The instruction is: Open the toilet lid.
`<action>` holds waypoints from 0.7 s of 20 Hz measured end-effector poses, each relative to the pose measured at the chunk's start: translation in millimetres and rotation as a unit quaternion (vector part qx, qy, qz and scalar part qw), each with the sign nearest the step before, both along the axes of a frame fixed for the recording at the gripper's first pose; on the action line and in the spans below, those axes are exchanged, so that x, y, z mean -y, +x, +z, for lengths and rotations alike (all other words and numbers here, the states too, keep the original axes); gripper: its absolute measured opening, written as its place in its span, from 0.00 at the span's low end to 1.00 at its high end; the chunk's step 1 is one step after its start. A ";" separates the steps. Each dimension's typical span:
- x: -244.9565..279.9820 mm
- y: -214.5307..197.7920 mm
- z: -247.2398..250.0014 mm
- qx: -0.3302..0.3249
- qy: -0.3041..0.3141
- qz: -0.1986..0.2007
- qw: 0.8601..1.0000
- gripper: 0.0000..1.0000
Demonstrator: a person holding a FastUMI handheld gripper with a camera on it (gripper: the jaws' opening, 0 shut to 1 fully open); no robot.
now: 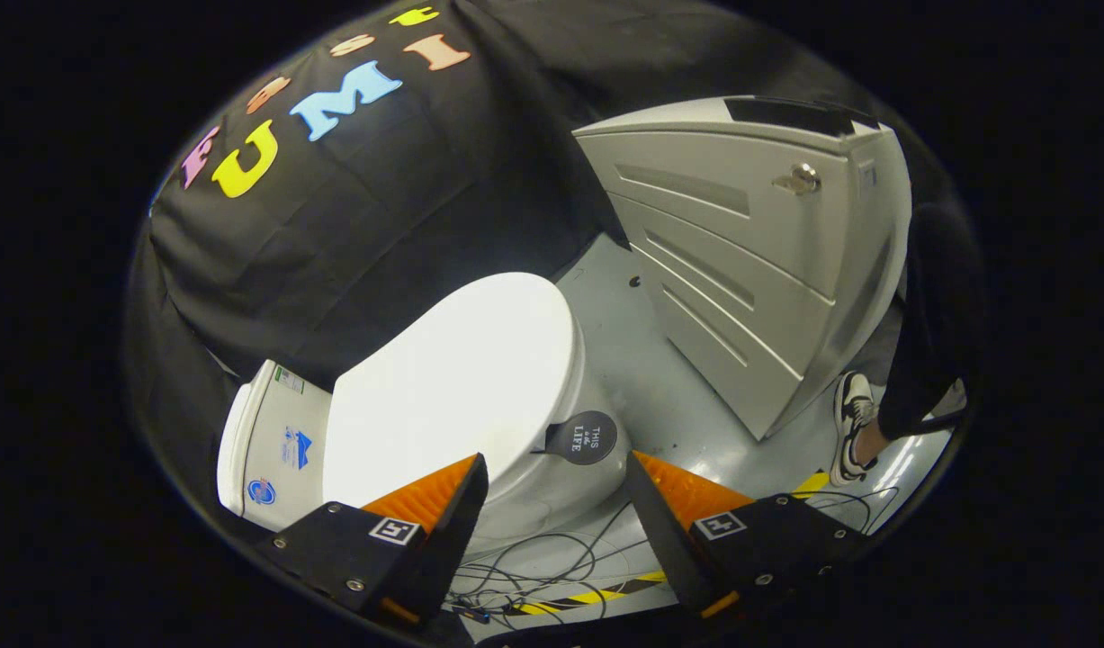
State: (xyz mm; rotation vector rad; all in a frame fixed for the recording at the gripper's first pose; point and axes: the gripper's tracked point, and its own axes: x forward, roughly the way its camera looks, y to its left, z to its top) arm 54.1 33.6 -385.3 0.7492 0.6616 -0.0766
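Observation:
A white toilet stands just ahead of my fingers. Its lid (462, 378) lies flat and closed over the bowl (560, 486). A round dark tag (585, 437) sticks out from the lid's edge, close to the gap between my fingers. The tank (273, 445) sits beyond the lid, against the black cloth wall. My gripper (556, 468) is open and holds nothing. One finger (430, 495) overlaps the lid's near edge in the view, the other finger (686, 490) is over the floor beside the bowl.
A grey metal cabinet (749, 270) with a lock stands on the grey floor (641, 360) beside the toilet. A person's leg and sneaker (853, 423) are at the cabinet's far corner. Loose cables (552, 558) and yellow-black tape (596, 594) lie on the floor under my fingers.

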 end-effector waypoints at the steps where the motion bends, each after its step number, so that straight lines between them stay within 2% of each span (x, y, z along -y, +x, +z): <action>1: -1.9 1.5 -5.8 -0.002 0.010 -0.002 1.000 0.95; 6: -1.2 18.7 -16.4 0.011 0.084 -0.028 0.996 0.92; 10: 4.0 27.6 -34.9 0.006 0.091 -0.047 0.995 0.86; 14: 0.7 34.9 -42.0 0.014 0.114 -0.070 0.991 0.75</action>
